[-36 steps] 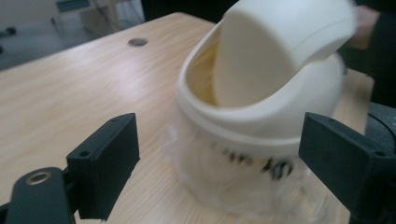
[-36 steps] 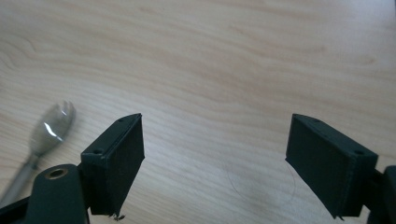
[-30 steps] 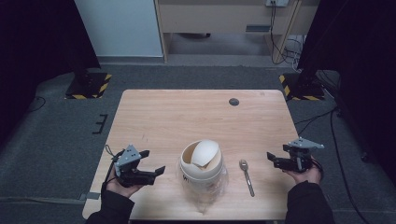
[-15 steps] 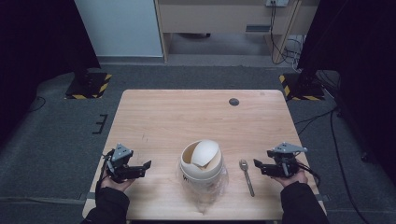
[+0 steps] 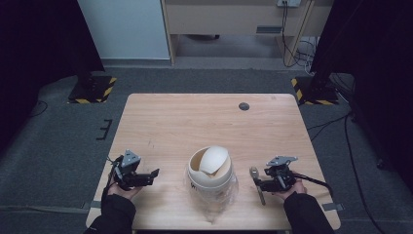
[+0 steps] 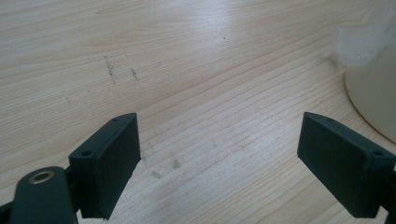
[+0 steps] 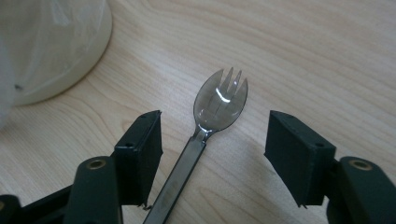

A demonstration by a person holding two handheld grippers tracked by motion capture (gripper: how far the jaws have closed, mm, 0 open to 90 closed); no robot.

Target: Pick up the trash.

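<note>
A cream round container [image 5: 209,170] with a curved lid piece tipped into it sits in a clear plastic bag at the table's near middle. Just right of it a dark translucent spork [image 5: 256,184] lies flat on the wood. My right gripper [image 5: 260,184] is low over the spork's handle, open. In the right gripper view the jaws stand on either side of the spork [image 7: 219,100], not touching it. My left gripper [image 5: 151,176] is open, left of the container and pointing toward it. Bare wood lies between its jaws [image 6: 219,135], and the container's wall [image 6: 373,93] is at the right.
A small dark round disc [image 5: 244,106] lies near the far edge of the wooden table [image 5: 195,126]. The bag's crumpled plastic [image 5: 229,195] spreads around the container's base. Dark floor and stands with striped bases surround the table.
My right gripper has moved left and nearer the front edge, down to the spork. The left gripper has sunk a little and stayed in about the same place.
</note>
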